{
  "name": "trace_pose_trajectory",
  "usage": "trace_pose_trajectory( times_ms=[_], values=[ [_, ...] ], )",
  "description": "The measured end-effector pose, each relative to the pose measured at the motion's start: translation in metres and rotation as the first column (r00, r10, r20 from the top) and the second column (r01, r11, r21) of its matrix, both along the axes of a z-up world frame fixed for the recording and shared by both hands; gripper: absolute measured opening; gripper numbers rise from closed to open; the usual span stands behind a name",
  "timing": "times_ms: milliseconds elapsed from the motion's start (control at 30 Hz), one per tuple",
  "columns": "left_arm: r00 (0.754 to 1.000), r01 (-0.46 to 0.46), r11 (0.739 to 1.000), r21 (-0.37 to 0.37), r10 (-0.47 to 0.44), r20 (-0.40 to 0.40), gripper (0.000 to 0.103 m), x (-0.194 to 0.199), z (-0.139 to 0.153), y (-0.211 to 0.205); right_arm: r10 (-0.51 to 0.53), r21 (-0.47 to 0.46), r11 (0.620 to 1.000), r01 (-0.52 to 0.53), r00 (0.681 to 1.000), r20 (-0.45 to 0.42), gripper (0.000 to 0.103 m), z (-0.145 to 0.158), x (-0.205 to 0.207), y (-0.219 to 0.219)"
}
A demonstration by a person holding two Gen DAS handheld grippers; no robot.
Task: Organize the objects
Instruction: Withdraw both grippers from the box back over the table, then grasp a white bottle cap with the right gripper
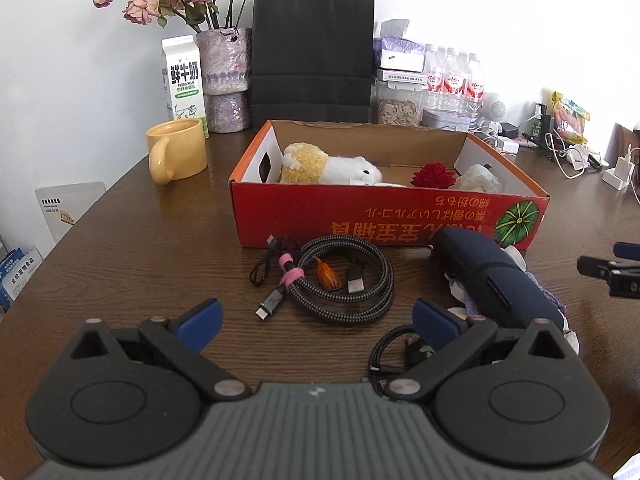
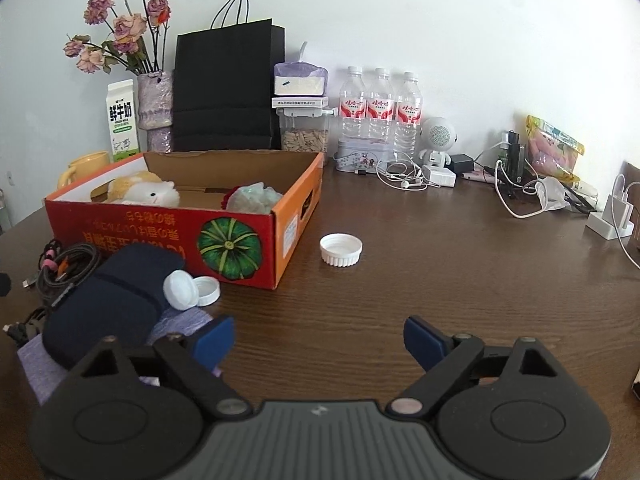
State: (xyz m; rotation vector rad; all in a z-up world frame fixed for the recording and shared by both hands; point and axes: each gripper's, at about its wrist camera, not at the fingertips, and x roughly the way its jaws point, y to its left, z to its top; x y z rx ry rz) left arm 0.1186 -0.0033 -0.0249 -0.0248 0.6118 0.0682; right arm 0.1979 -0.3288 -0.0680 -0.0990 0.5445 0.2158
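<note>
A red cardboard box (image 1: 360, 220) (image 2: 168, 240) holds a plush toy (image 1: 328, 164) (image 2: 140, 192), a red rose (image 1: 434, 175) and a pale crumpled bundle (image 1: 480, 178) (image 2: 252, 198). In front of it lie a coiled braided cable (image 1: 340, 280), a dark blue pouch (image 1: 492, 276) (image 2: 108, 300) and two small white lids (image 2: 192, 288). A larger white lid (image 2: 341, 249) sits alone to the box's right. My left gripper (image 1: 318, 322) is open above the cable's near side. My right gripper (image 2: 318, 340) is open over bare table, nothing between its fingers.
Along the back wall stand a yellow mug (image 1: 176, 154), milk carton (image 1: 184, 80), vase of dried flowers (image 1: 224, 80), black paper bag (image 1: 312, 56), seed jar (image 2: 304, 136) and three water bottles (image 2: 380, 112). Chargers and cables (image 2: 520, 184) clutter the far right. A purple cloth (image 2: 36, 360) lies under the pouch.
</note>
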Motion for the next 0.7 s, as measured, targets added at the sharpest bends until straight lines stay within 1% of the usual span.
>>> trace_pose_trajectory(
  times_ms=[67,167,267,400,567,700],
  values=[
    [1.0,-0.006,1.0,0.003,0.006,0.004,0.103,0.004,0.002,0.0,0.007,-0.009,1.0,-0.007,1.0,-0.004,0.083,0.0,0.016,-0.001],
    [1.0,-0.01,1.0,-0.004,0.01,0.011,0.103,0.01,0.006,0.0,0.001,-0.028,1.0,-0.001,1.0,-0.019,0.072,-0.003,0.041,-0.001],
    [1.0,-0.01,1.0,-0.004,0.01,0.012,0.103,0.014,0.006,0.0,-0.011,-0.037,0.999,0.01,0.999,-0.034,0.067,-0.006,0.065,-0.001],
    [1.0,-0.014,1.0,-0.005,0.014,-0.001,0.103,0.019,0.004,0.001,0.0,-0.021,1.0,-0.002,0.998,-0.063,0.057,-0.012,0.094,0.001],
    [1.0,-0.026,1.0,-0.01,0.026,-0.008,0.103,0.023,0.002,0.005,0.022,-0.025,0.999,-0.024,0.997,-0.072,0.049,-0.018,0.117,0.008],
    [0.999,-0.033,0.999,-0.006,0.033,-0.013,0.103,0.029,0.0,0.008,0.038,-0.005,0.999,-0.039,0.996,-0.083,0.047,-0.021,0.127,0.006]
  ],
)
